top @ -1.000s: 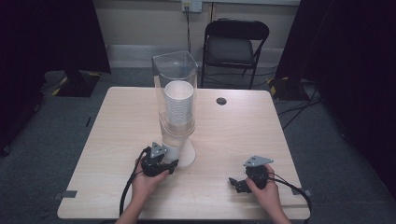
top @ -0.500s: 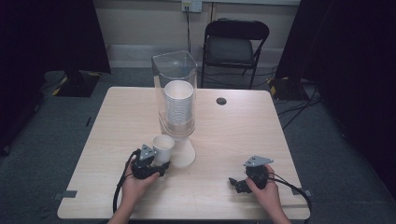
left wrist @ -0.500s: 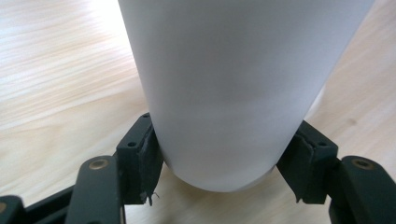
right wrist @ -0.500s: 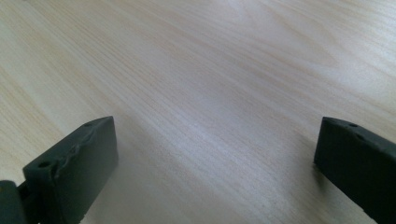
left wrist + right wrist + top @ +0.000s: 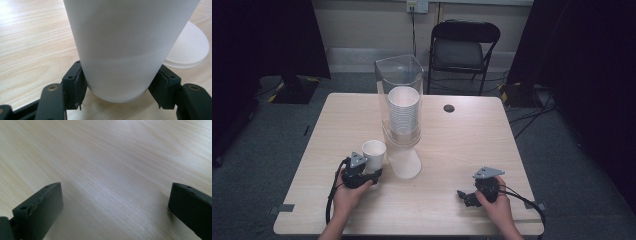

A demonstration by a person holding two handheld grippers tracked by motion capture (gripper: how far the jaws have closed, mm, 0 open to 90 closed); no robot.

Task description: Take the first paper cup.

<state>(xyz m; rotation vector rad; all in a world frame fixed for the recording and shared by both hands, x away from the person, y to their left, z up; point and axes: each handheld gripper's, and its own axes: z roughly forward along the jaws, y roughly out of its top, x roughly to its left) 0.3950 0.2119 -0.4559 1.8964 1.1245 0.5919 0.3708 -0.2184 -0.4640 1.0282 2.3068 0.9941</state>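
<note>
White paper cup (image 5: 374, 152) stands upright, clamped low on its wall between the jaws of the left gripper (image 5: 362, 172), just left of the clear dispenser's (image 5: 400, 105) white base (image 5: 404, 162) on the pale wood worktop (image 5: 462, 145). Near the front edge, the right gripper (image 5: 469, 196) rests with jaws wide apart, holding nothing.

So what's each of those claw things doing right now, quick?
Left gripper: closed on the white paper cup, one jaw on each side.
Right gripper: open, holding nothing, over the bare wooden table.
</note>
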